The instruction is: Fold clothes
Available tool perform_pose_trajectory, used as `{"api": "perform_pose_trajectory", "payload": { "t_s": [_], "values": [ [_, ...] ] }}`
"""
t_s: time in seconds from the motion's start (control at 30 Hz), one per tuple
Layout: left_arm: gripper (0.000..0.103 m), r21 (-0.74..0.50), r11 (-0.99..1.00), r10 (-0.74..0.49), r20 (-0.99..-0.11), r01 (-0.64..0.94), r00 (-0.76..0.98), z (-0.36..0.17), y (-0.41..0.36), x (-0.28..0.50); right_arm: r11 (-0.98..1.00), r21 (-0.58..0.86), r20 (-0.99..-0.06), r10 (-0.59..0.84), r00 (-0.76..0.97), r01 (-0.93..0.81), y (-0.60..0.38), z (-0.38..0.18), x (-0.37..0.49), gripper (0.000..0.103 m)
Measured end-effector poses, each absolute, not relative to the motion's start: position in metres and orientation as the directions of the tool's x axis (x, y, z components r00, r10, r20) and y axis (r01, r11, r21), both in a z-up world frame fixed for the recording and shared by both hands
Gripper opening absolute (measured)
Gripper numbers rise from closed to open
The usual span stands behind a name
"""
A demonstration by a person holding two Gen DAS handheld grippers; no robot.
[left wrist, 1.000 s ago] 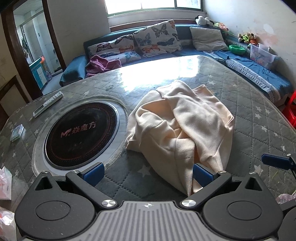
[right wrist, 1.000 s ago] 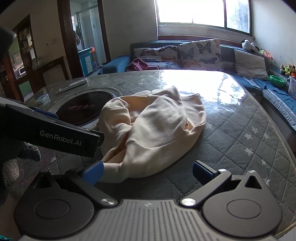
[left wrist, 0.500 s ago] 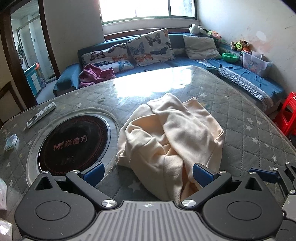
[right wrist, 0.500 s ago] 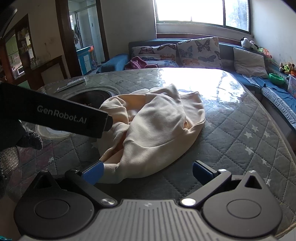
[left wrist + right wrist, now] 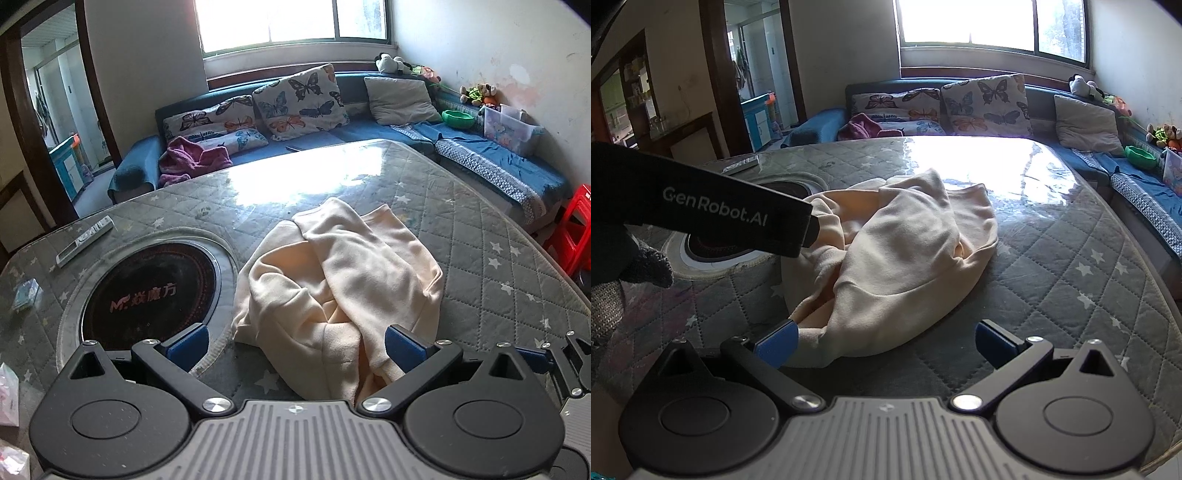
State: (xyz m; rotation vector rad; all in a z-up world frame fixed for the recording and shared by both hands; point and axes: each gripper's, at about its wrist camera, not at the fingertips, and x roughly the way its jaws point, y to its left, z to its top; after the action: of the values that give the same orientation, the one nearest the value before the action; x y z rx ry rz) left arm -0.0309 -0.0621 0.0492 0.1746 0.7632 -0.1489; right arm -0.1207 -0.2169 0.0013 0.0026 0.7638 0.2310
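Observation:
A cream-coloured garment (image 5: 340,280) lies crumpled in a heap on the grey quilted table (image 5: 480,258). It also shows in the right wrist view (image 5: 897,258). My left gripper (image 5: 295,345) is open and empty, held just above the garment's near edge. My right gripper (image 5: 884,341) is open and empty, low over the near hem, its left fingertip (image 5: 777,341) beside the cloth. The body of the left gripper (image 5: 713,216) crosses the right wrist view at the left. The right gripper's blue fingertip (image 5: 532,356) shows at the right edge of the left wrist view.
A round black cooktop (image 5: 147,291) is set into the table left of the garment. A remote (image 5: 85,240) and a small packet (image 5: 26,293) lie at the far left. A blue sofa with cushions (image 5: 295,99) wraps the far side. A red stool (image 5: 572,232) stands at the right.
Both grippers have drawn back and risen slightly, so the garment looks smaller and farther. The left gripper body has shifted right across the right wrist view. The garment has not moved.

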Motion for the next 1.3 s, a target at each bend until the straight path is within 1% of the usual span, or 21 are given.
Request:
{"api": "perform_pose_trajectory", "payload": {
  "t_s": [0.57, 1.3],
  "values": [
    [0.103, 0.139, 0.975, -0.03, -0.688, 0.173, 0.725, 0.0568, -0.0644, -0.0285, 0.975, 0.091, -0.681, 0.21, 0.701, -0.204, -0.2166, 0.0017, -0.1201, 0.103],
    [0.103, 0.131, 0.977, -0.026, -0.706, 0.167, 0.708, 0.0535, -0.0623, -0.0247, 0.976, 0.093, -0.68, 0.208, 0.704, -0.198, -0.2168, 0.0013, -0.1151, 0.103]
  ]
}}
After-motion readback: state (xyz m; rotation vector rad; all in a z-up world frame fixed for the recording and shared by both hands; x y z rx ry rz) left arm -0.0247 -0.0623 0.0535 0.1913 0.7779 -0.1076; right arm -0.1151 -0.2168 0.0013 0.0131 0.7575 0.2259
